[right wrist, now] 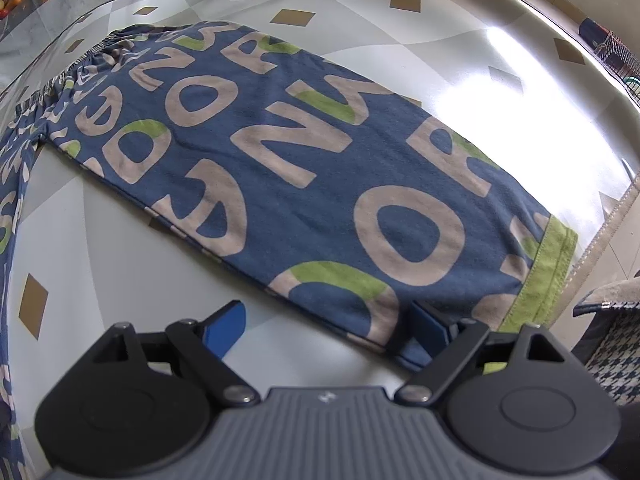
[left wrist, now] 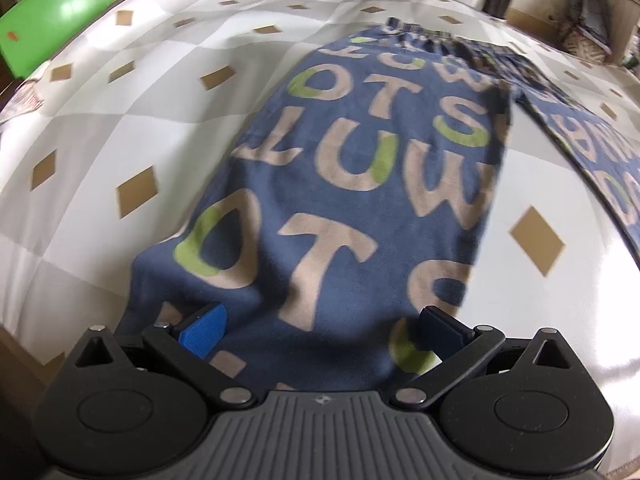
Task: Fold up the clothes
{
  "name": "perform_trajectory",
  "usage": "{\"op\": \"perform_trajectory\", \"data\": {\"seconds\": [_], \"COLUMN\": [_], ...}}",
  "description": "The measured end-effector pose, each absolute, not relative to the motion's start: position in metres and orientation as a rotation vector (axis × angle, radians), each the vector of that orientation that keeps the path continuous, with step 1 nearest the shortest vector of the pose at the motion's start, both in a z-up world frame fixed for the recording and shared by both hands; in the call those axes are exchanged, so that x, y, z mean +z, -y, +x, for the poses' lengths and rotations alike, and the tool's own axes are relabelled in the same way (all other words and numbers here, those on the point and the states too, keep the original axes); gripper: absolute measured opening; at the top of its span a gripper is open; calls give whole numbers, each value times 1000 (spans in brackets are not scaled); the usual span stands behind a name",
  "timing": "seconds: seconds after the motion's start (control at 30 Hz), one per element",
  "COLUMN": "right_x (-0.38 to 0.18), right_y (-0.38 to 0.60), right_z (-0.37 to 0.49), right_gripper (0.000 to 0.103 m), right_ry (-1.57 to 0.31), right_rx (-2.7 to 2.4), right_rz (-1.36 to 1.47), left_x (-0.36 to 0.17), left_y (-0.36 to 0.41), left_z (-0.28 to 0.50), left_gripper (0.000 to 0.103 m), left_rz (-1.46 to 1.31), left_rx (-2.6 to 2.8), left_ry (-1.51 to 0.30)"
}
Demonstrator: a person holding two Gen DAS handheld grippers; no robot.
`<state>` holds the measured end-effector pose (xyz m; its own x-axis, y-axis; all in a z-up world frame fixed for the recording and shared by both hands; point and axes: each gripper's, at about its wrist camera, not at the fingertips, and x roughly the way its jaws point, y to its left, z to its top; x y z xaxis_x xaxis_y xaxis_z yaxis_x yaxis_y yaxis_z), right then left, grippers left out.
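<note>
Blue trousers printed with large beige and green letters lie spread on the checked tablecloth (left wrist: pixel 100 128). In the left wrist view one leg (left wrist: pixel 340 200) runs away from me toward the gathered waistband (left wrist: pixel 440 38). My left gripper (left wrist: pixel 324 328) hangs open over the near end of that leg, its pads wide apart with cloth below them. In the right wrist view the other leg (right wrist: pixel 280 160) lies flat and ends in a green cuff (right wrist: pixel 548 276). My right gripper (right wrist: pixel 326 330) is open at that leg's near edge by the cuff. Its right finger (right wrist: pixel 428 332) sits at the cloth's border.
The tablecloth's stitched edge (right wrist: pixel 612 216) drops off just right of the cuff, with houndstooth fabric (right wrist: pixel 616 356) beyond it. A green object (left wrist: pixel 56 20) stands past the far left corner. A basket-like thing (left wrist: pixel 588 40) sits at the far right.
</note>
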<state>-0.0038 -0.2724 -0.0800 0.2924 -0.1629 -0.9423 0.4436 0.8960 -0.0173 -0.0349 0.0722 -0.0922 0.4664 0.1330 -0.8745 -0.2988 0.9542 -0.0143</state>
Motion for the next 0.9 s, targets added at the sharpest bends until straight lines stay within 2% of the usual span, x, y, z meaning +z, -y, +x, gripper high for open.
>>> {"op": "perform_trajectory", "data": {"seconds": [0.9], "right_x": [-81], "right_y": [269], "right_z": [-4], "right_gripper": [89], "right_ry": [-1220], "right_rx": [-399], "right_rz": [274], "left_x": [-96], "left_y": [-125], "left_z": [-69], "left_gripper": [103], "left_rz": [-464], "left_rx": [527], "left_ry": [-1132]}}
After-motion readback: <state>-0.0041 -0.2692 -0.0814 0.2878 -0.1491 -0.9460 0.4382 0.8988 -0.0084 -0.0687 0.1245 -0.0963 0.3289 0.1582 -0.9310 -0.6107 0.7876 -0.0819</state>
